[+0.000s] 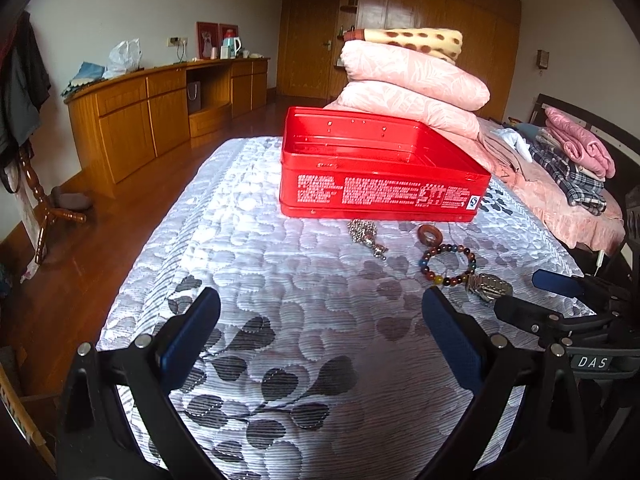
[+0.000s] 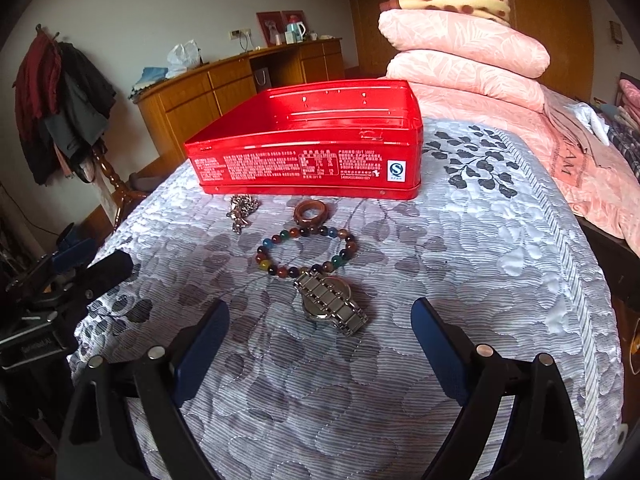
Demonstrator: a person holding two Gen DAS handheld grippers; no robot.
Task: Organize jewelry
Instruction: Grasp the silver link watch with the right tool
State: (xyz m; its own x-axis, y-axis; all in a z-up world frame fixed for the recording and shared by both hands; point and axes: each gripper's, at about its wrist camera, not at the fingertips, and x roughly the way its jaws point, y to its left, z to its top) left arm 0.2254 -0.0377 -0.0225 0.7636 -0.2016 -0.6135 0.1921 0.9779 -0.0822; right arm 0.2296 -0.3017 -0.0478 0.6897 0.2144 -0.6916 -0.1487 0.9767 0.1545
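An open red tin box (image 1: pixel 380 196) (image 2: pixel 312 168) stands on the bed. In front of it lie a silver chain necklace (image 1: pixel 366 236) (image 2: pixel 241 210), a brown wooden ring (image 1: pixel 430 235) (image 2: pixel 311 212), a coloured bead bracelet (image 1: pixel 450 266) (image 2: pixel 306 252) and a silver metal watch (image 1: pixel 490 286) (image 2: pixel 330 304). My left gripper (image 1: pixel 320 312) is open and empty, to the near left of the jewelry. My right gripper (image 2: pixel 320 320) is open and empty, its fingers just short of the watch on either side. It also shows in the left wrist view (image 1: pixel 528 294).
The white quilted bedspread (image 1: pixel 280 320) (image 2: pixel 460 280) covers the near half of the bed. Pink folded quilts (image 1: pixel 416 84) (image 2: pixel 464 52) are stacked behind the box. Folded clothes (image 1: pixel 572 160) lie at the right. A wooden cabinet (image 1: pixel 160 112) stands along the left wall.
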